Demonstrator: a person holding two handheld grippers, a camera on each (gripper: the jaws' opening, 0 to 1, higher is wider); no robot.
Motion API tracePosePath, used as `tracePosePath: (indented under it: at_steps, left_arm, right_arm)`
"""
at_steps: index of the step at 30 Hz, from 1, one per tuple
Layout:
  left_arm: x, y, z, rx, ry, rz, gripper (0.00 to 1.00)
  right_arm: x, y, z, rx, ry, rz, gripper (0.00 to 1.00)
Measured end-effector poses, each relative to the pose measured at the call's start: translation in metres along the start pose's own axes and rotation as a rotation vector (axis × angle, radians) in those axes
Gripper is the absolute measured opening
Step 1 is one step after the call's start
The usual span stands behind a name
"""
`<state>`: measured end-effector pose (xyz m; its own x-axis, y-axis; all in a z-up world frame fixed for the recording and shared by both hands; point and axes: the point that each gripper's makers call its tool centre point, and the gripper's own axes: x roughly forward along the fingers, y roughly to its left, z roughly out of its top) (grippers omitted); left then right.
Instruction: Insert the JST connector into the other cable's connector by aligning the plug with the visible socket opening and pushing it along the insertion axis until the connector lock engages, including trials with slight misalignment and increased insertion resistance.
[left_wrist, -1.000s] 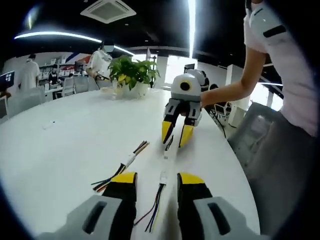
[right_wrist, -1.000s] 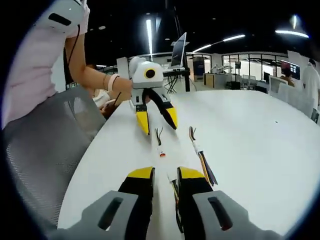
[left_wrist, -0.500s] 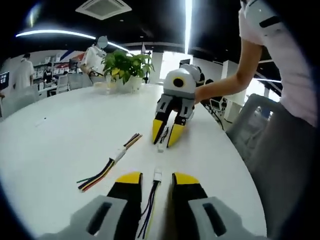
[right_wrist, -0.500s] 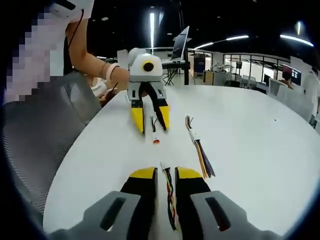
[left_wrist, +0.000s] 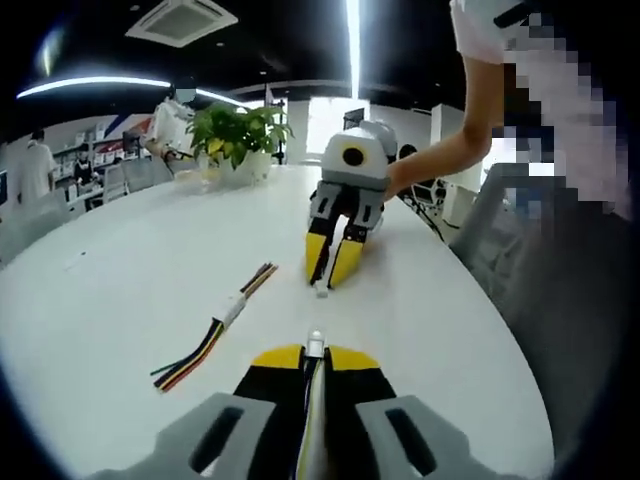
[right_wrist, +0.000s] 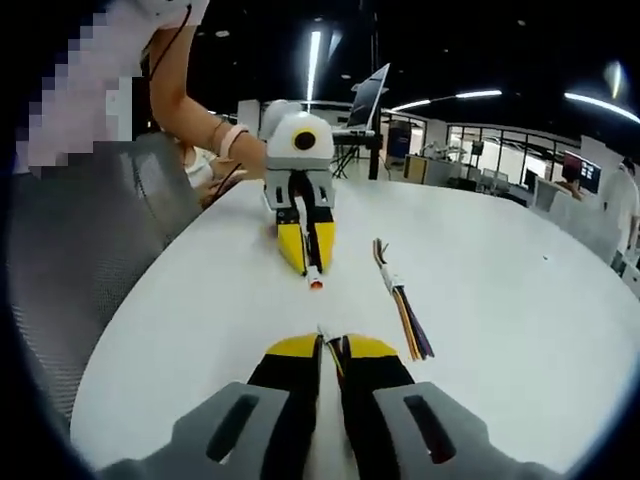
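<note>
In the left gripper view my left gripper (left_wrist: 315, 352) is shut on a thin multi-wire cable, whose white connector (left_wrist: 315, 343) sticks out just past the yellow tips. Farther along the white table (left_wrist: 120, 290), my right gripper (left_wrist: 333, 268) faces it, shut on a second cable with its white connector (left_wrist: 321, 290) at the tips. In the right gripper view my right gripper (right_wrist: 330, 345) pinches coloured wires (right_wrist: 335, 352). Opposite, the left gripper (right_wrist: 308, 258) holds its red-tipped connector (right_wrist: 316, 283). The two connectors are apart, roughly in line.
A spare cable (left_wrist: 215, 335) with a white connector lies loose on the table, also the spare cable (right_wrist: 400, 300). A potted plant (left_wrist: 238, 135) stands at the far edge. A grey chair (right_wrist: 70, 260) and the person's arm (right_wrist: 195, 120) are beside the table's edge.
Both grippers have shut: one second ago each stood open around a cable lying on the table, and now each pinches its cable. The two grippers have drawn nearer to each other.
</note>
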<state>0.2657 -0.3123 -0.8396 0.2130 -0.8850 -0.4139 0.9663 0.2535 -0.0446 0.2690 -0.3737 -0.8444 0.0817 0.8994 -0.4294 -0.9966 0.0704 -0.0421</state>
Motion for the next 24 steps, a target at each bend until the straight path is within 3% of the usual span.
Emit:
tracePosePath:
  at_steps: [12, 24]
  left_arm:
    - [0.0037, 0.0024, 0.0008, 0.007, -0.018, 0.0, 0.01]
    - [0.0069, 0.0045, 0.0007, 0.014, -0.023, -0.003, 0.01]
  right_arm:
    - [0.0051, -0.003, 0.0006, 0.015, -0.028, 0.006, 0.06]
    - [0.0071, -0.0045, 0.0007, 0.054, -0.011, 0.004, 0.04]
